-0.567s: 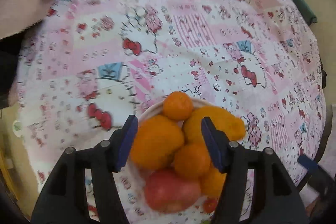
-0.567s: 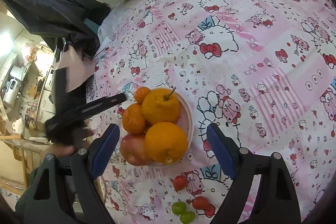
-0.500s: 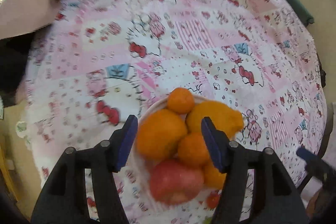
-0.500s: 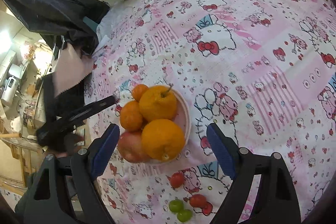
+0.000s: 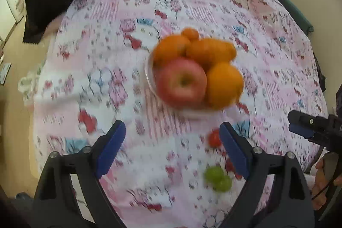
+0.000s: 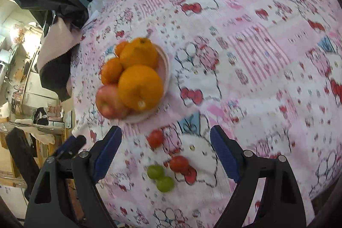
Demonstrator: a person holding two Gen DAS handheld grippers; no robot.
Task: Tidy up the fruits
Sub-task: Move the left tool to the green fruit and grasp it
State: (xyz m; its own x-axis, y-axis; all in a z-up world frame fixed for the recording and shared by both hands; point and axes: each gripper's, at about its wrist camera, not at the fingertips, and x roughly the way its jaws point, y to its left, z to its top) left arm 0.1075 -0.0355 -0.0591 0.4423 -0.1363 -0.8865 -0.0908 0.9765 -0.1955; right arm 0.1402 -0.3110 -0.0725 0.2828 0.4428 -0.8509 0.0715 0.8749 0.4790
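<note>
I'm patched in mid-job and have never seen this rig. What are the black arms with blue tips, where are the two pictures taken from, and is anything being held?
Those are hand-held two-finger grippers, one in each of a person's hands, each carrying a fisheye camera that looks forward along its blue-padded fingers. One picture is from the left gripper, the other from the right gripper. On the pink patterned cloth stands a plate piled with oranges and an apple. Nearer lie small red tomatoes and two small green fruits. Both grippers are open and hold nothing; the left one's jaws have just been opening.
</note>
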